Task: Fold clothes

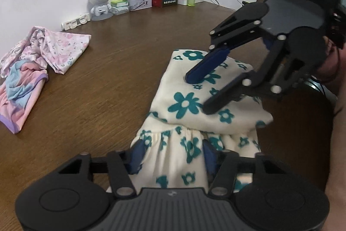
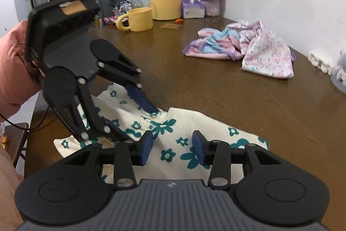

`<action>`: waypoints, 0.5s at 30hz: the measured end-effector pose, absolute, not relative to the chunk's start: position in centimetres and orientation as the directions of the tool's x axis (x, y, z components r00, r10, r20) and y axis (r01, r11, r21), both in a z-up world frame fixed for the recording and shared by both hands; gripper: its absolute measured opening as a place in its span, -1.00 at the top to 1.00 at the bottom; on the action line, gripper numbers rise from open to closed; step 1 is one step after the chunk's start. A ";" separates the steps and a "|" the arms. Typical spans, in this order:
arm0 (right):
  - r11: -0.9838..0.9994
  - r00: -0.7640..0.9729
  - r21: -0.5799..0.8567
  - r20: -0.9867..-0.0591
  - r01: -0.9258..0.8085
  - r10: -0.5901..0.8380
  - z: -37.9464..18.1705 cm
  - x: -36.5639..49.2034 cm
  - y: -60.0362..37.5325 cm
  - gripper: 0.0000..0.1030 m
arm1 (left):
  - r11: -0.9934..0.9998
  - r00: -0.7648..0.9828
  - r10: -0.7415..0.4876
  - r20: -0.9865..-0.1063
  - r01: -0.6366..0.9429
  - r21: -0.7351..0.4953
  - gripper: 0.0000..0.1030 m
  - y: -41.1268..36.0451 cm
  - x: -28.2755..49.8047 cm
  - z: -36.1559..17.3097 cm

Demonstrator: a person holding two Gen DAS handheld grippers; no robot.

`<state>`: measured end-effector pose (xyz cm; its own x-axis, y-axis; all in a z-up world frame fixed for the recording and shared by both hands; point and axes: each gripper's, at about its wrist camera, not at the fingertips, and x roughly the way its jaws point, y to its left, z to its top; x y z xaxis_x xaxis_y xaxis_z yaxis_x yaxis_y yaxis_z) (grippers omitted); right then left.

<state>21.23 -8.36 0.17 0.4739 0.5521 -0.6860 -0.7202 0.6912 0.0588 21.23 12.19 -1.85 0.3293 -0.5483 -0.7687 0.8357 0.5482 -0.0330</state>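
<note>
Brown wood table (image 1: 103, 70) carries the cream flowered garment (image 1: 194, 105), half folded near its front edge. Left tongs (image 1: 170, 157) straddle the ruffled hem, pads apart, seemingly not pinching. Right tongs (image 1: 194, 92) stand open, one finger pressing the folded layer. Lifting that finger early could let the fold spring open. Farther off lies a pink heap of clothes (image 1: 32, 70); the yellow mug's (image 2: 136, 18) contents are hidden.

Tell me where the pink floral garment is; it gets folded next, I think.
The pink floral garment lies crumpled at the table's far left in the left wrist view, against the pink-and-blue top, near the wall.
</note>
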 end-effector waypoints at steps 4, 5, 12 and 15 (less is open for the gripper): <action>0.705 0.481 0.044 -0.701 -0.708 0.526 -0.3 21.1 -8.0 0.21 | 0.566 0.340 -0.538 -0.771 0.824 -0.032 0.24 13.6 20.4 -1.6; 0.706 0.483 0.039 -0.702 -0.707 0.523 -0.2 21.0 -7.9 0.21 | 0.574 0.346 -0.533 -0.772 0.818 -0.030 0.29 14.0 20.0 -1.5; 0.707 0.492 0.030 -0.697 -0.707 0.522 -0.5 21.0 -7.9 0.21 | 0.643 0.394 -0.498 -0.773 0.765 -0.024 0.39 16.6 17.9 -1.1; 0.707 0.495 0.029 -0.694 -0.707 0.524 -0.5 21.0 -7.9 0.21 | 0.650 0.416 -0.496 -0.762 0.760 -0.009 0.39 16.9 17.4 -0.4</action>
